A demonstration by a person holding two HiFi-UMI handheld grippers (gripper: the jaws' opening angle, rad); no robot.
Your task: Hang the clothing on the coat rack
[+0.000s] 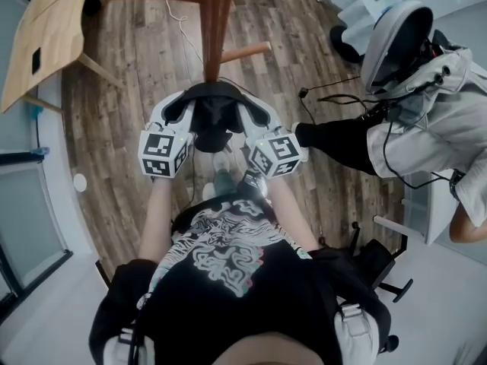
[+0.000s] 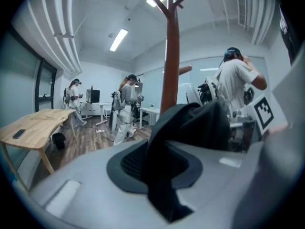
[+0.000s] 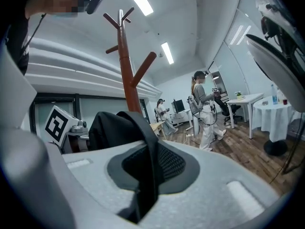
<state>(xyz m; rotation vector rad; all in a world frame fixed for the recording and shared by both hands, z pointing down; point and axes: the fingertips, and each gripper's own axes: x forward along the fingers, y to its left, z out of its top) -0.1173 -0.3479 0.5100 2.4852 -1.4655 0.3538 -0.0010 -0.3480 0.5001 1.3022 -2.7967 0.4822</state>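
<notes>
Head view shows you at the carrying step: your left gripper (image 1: pixel 173 119) and right gripper (image 1: pixel 259 119) are each clamped on the black garment (image 1: pixel 212 124), which spans between them. Both gripper views show cloth pinched in the jaws. The rack (image 1: pixel 217 21) stands just ahead of the tips, with its pegs (image 3: pixel 144 67) above them. Next, I judge, you must raise the garment and drape it over a peg before letting go.

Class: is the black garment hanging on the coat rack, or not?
Not hung: left tongs and right tongs grip the black garment near the coat rack.
</notes>
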